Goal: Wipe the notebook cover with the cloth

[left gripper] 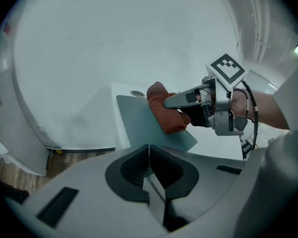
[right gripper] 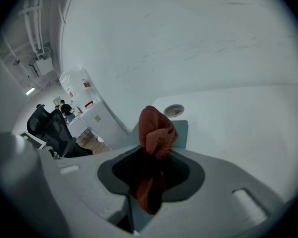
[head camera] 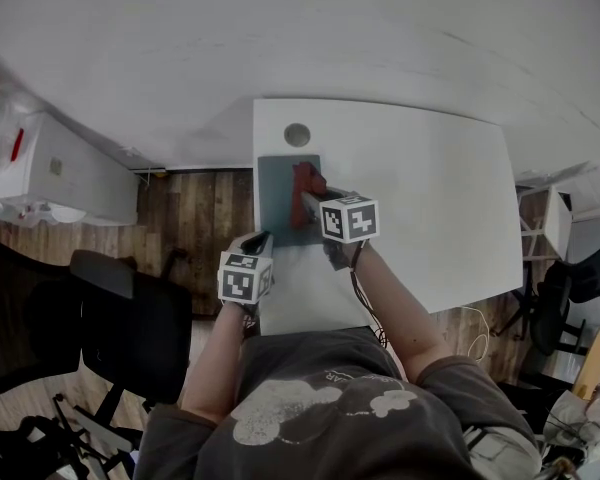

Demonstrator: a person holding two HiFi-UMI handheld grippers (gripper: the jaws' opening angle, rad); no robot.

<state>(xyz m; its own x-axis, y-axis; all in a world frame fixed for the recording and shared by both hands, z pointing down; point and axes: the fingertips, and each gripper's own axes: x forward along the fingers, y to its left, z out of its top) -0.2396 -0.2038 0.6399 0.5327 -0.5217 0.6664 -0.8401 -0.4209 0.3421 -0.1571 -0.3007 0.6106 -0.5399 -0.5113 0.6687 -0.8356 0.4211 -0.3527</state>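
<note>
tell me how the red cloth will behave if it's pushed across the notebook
Likely floppy: the cloth bunches and folds where the right gripper pinches it. Probably light: the bunched end holds its shape past the jaws, over the notebook.

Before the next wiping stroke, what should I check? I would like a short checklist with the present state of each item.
1. Cloth clamped in the right gripper: ok.
2. Cloth positioned over the notebook cover: ok.
3. Cloth pressing firmly on the cover: cannot tell.
4. Left gripper at the notebook's near corner, jaws together: ok.
5. Left gripper really pinching that corner: cannot tell.
6. Notebook lying flat on the white table: ok.
</note>
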